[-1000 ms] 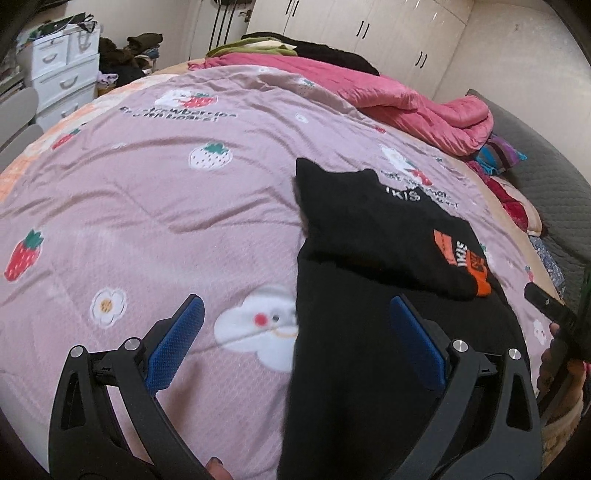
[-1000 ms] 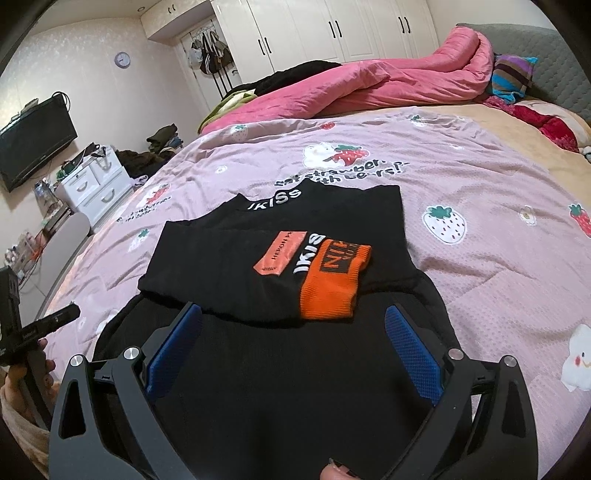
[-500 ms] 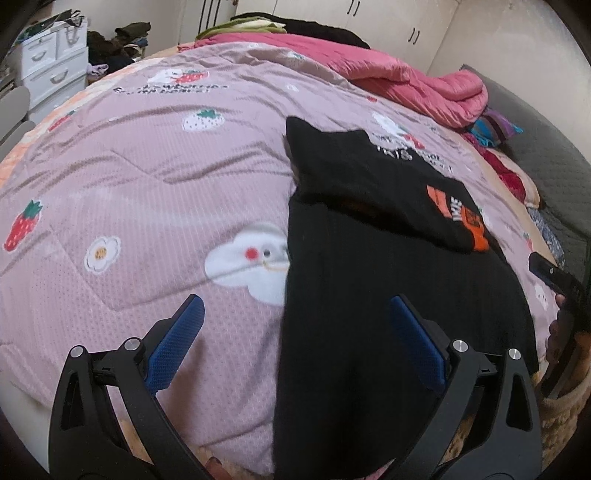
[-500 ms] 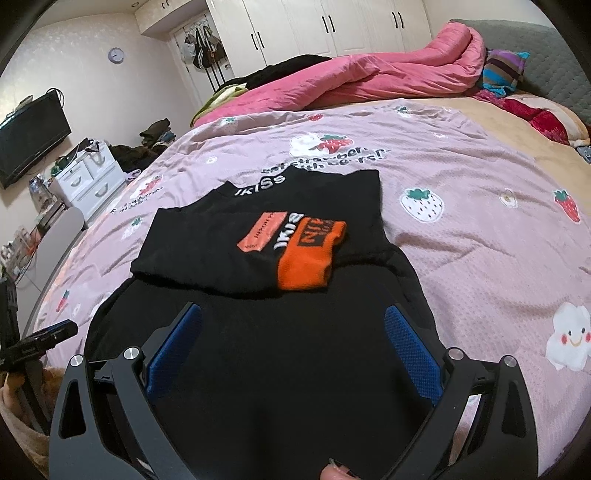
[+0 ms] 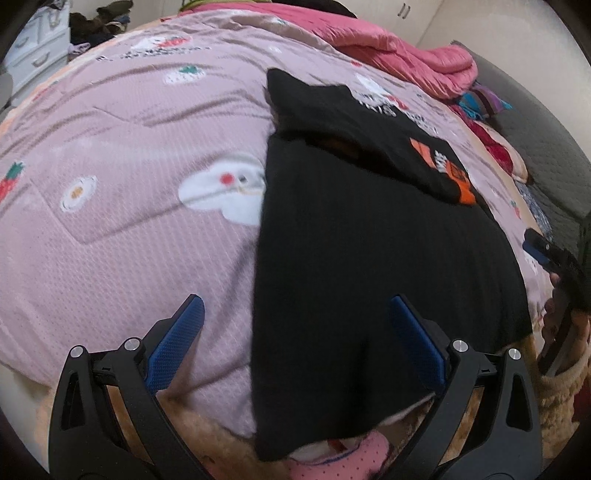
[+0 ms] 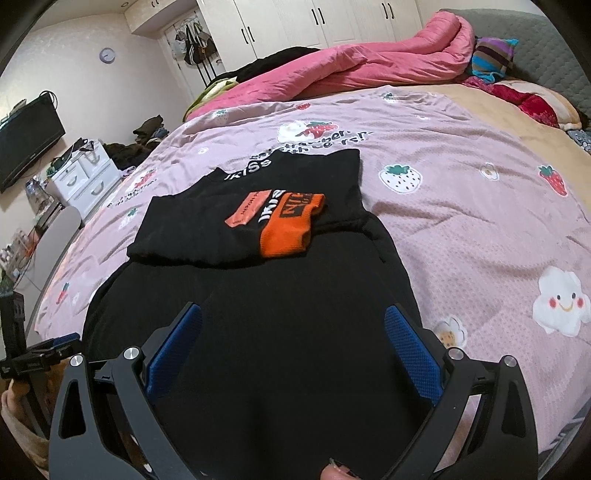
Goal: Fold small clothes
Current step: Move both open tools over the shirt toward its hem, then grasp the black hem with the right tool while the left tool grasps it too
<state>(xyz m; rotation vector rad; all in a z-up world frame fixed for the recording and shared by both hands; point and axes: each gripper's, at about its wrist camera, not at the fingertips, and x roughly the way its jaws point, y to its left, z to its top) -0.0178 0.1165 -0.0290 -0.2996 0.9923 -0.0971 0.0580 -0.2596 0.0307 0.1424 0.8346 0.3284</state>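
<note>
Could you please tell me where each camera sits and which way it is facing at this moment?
Left wrist: on the left gripper, above the bed's near edge, facing the black top and quilt; the right gripper shows.
Right wrist: on the right gripper, facing the wardrobe; the left gripper shows.
Shared: top, quilt, pink duvet.

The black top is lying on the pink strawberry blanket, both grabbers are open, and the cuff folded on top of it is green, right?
Almost. The cuff folded on the black top is orange, not green; the right wrist view shows it clearly. The top does lie on the pink strawberry blanket, and the left gripper and right gripper are both open.
</note>
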